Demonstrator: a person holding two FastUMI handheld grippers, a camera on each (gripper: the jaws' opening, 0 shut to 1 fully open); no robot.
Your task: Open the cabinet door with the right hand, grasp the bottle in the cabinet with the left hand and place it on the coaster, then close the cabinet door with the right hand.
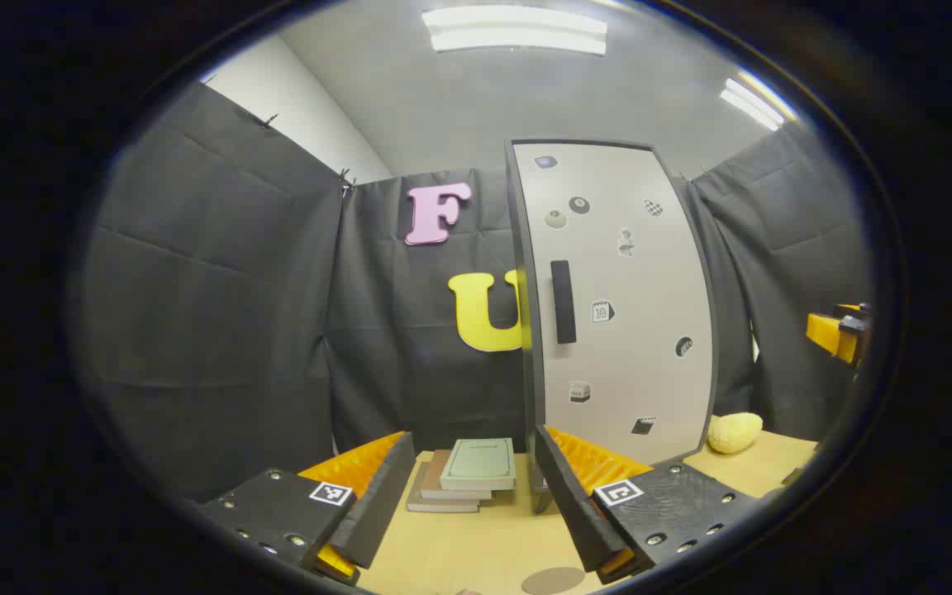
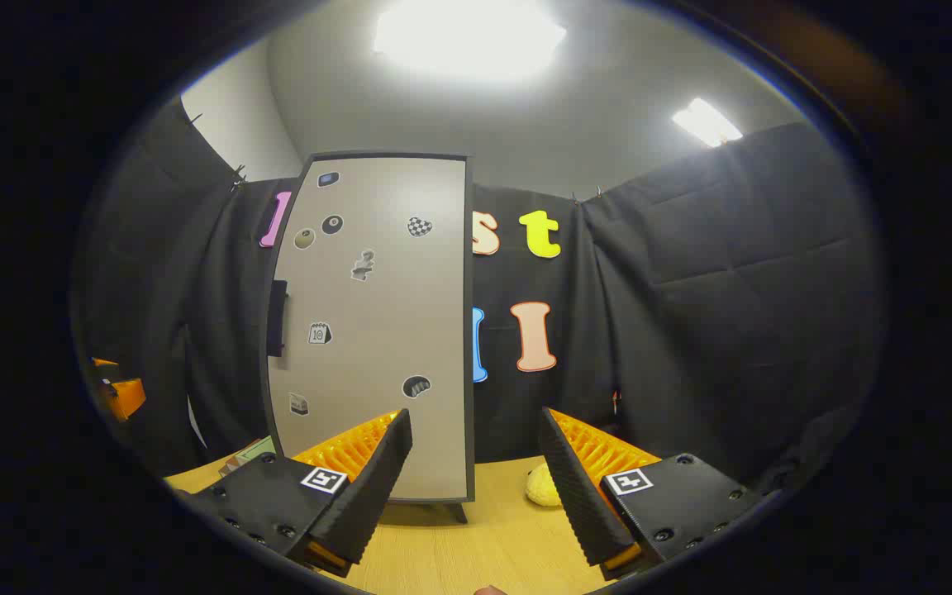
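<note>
While the cabinet door (image 2: 373,330) stood closed, its upright handle (image 2: 278,317) on the door's left edge lay up and left of the right tool (image 2: 476,475), which gaped empty, the bottle presumably hidden behind it.

We see the cabinet (image 1: 616,306) standing upright on the wooden table, toward the far side, its door (image 2: 373,330) shut flat against the front. The door is a pale grey panel in a dark frame, dotted with small stickers. A dark vertical handle (image 1: 563,302) sits near the door's left edge, about halfway up. The bottle cannot be seen with the door closed. The coaster (image 1: 553,580) is a flat, round, brownish disc lying on the table, nearer than the cabinet, partly cut off at the bottom of the left gripper view.
</note>
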